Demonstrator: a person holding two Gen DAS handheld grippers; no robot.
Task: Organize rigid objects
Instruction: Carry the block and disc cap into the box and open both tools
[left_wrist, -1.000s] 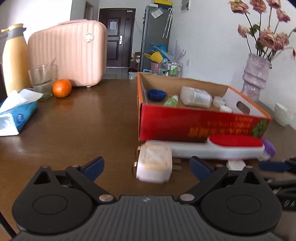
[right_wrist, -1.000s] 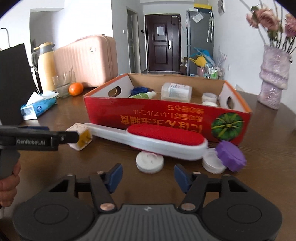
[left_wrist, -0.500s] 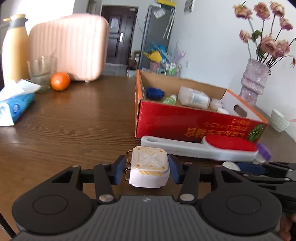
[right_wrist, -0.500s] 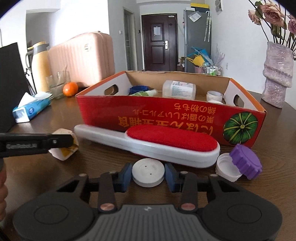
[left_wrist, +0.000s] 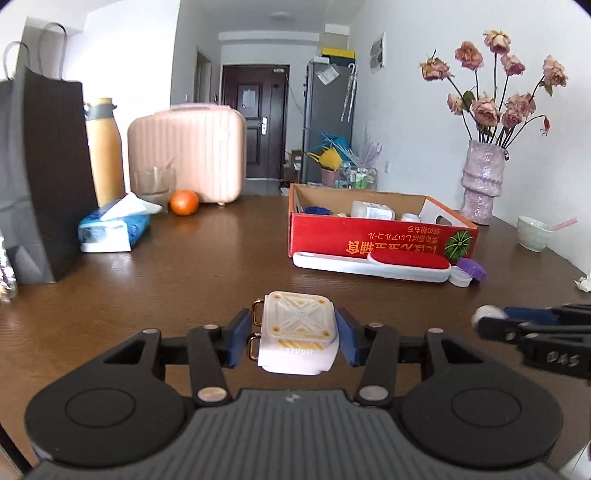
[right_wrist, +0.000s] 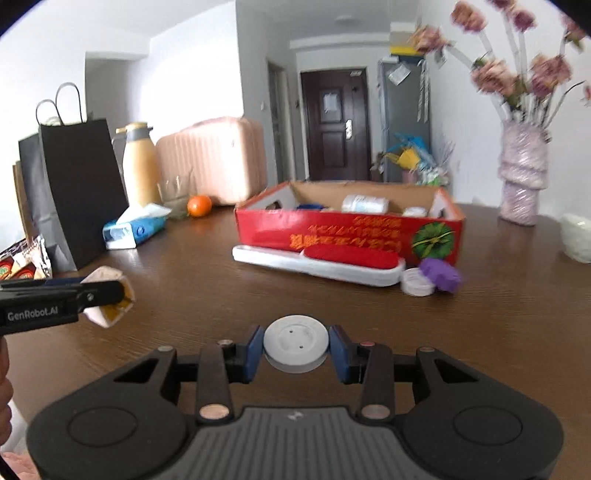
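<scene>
My left gripper (left_wrist: 293, 336) is shut on a white square block (left_wrist: 298, 330) with gold clips and holds it above the brown table. It also shows in the right wrist view (right_wrist: 107, 297). My right gripper (right_wrist: 295, 349) is shut on a white round lid (right_wrist: 295, 341), lifted off the table. The red cardboard box (left_wrist: 376, 240) stands ahead with a bottle (left_wrist: 371, 210) and small jars inside. A white lint brush with a red pad (left_wrist: 373, 264) lies along the box's front. A white cap (left_wrist: 460, 277) and a purple cap (left_wrist: 472, 267) lie at its right end.
A black paper bag (left_wrist: 48, 177), a tissue pack (left_wrist: 112, 229), a yellow flask (left_wrist: 105, 147), a glass (left_wrist: 153, 184), an orange (left_wrist: 184, 202) and a pink case (left_wrist: 188, 147) stand at left and back. A flower vase (left_wrist: 480, 181) and a cup (left_wrist: 533, 232) stand at right.
Both grippers closed on their objects, the left on the square block and the right on the round lid, then lifted and drew back from the box.
</scene>
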